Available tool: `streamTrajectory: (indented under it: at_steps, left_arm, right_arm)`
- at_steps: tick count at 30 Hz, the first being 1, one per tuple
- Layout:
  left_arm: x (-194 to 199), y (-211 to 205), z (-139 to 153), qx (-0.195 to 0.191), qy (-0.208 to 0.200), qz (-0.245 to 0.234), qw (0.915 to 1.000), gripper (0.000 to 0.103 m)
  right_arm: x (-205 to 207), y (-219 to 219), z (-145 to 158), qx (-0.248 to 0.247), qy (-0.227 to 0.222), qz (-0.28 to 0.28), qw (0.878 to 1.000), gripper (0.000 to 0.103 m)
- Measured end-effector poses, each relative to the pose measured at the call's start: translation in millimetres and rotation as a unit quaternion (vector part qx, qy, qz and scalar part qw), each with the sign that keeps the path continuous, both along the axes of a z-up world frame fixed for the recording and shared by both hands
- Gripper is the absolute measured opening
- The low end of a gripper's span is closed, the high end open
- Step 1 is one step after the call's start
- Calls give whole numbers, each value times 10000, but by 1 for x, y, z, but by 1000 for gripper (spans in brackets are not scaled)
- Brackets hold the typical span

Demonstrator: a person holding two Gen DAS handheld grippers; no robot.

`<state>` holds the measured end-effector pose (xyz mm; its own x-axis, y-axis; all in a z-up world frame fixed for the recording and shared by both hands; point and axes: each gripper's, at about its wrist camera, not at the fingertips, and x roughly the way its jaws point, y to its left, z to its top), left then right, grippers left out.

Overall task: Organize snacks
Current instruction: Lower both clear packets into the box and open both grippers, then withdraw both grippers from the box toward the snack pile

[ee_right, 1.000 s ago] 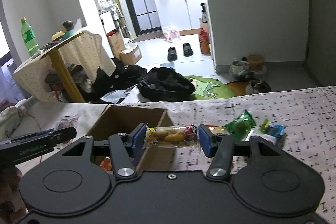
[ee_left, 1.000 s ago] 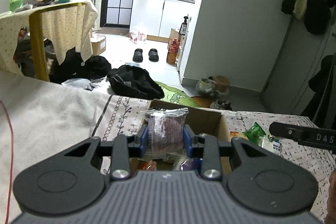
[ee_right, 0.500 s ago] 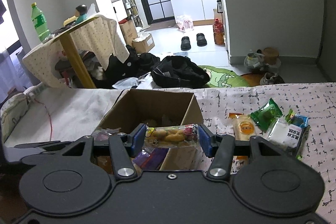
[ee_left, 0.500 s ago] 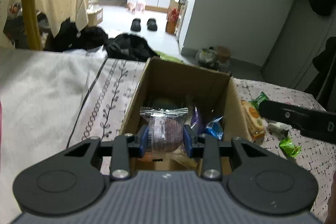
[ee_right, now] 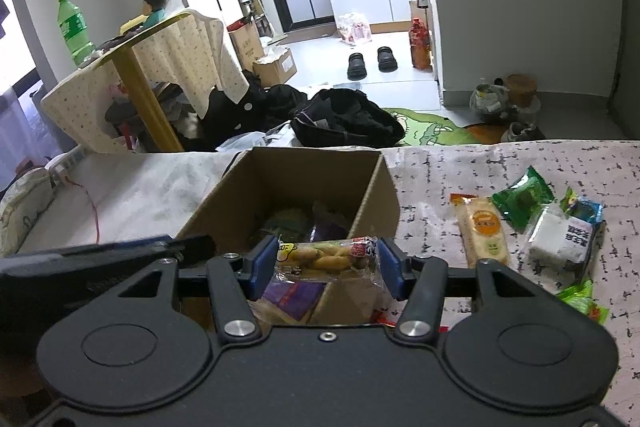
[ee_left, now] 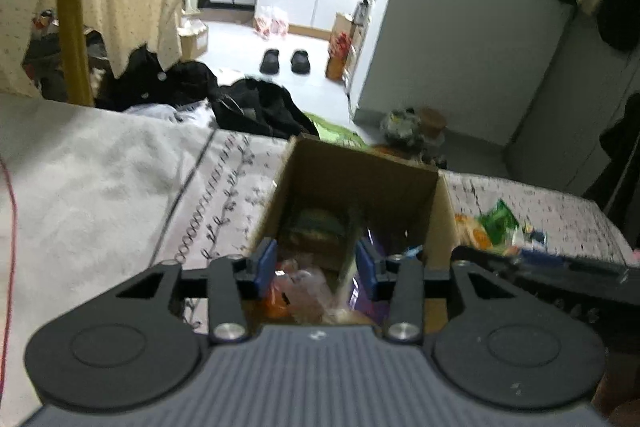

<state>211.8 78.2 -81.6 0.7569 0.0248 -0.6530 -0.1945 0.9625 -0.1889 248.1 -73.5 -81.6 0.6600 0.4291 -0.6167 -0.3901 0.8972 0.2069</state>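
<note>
Left wrist view: the left gripper (ee_left: 316, 267) is angled downward over the open cardboard box (ee_left: 362, 171). Its jaws are opening, and the blue pads (ee_left: 266, 263) touch nothing. A clear-wrapped snack (ee_left: 306, 287) lies loose below them inside the box, among other packets; the picture is blurred, so the contents cannot be identified further. The box stands on a patterned bedspread (ee_left: 224, 203). The right gripper's finger (ee_left: 560, 267) shows to the right of the box.

Right wrist view: the right gripper (ee_right: 327, 263) is angled downward at the near rim of the same box (ee_right: 376, 195). Its pads pinch a yellow snack packet (ee_right: 326, 255) by both ends, over the box opening. Purple and other wrappers lie inside the box. To the right of the box, an orange-label packet (ee_right: 482, 227), a green packet (ee_right: 522, 197) and a white packet (ee_right: 560, 239) lie on the bedspread (ee_right: 440, 163).
</note>
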Motion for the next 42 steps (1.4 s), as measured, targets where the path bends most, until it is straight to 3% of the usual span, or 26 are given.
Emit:
streamTrajectory:
  at_steps: [7,22,25,32,42]
  left_arm:
    - [-13,12,16,107,-357,286,9989,70]
    - [-28,30,4,-165,-308,709,9969,81]
    - [-29,33,1,-356,-273,693,9966,81]
    - [-30,27,1,-445,-235,685,9964,85]
    - [-28,-2,12,-338,-346,365,9982,103]
  right_arm:
    - [1,16,-3,-12,91,143,9999,54]
    - [6,30,-6,-84,54,301,9995,62]
    - [1,22,-3,-54,-19,158,9999,70]
    - [-7,-9,3,171,62,-120,9998,75]
    - [-13,-46,5,31,97,-350,9993,84]
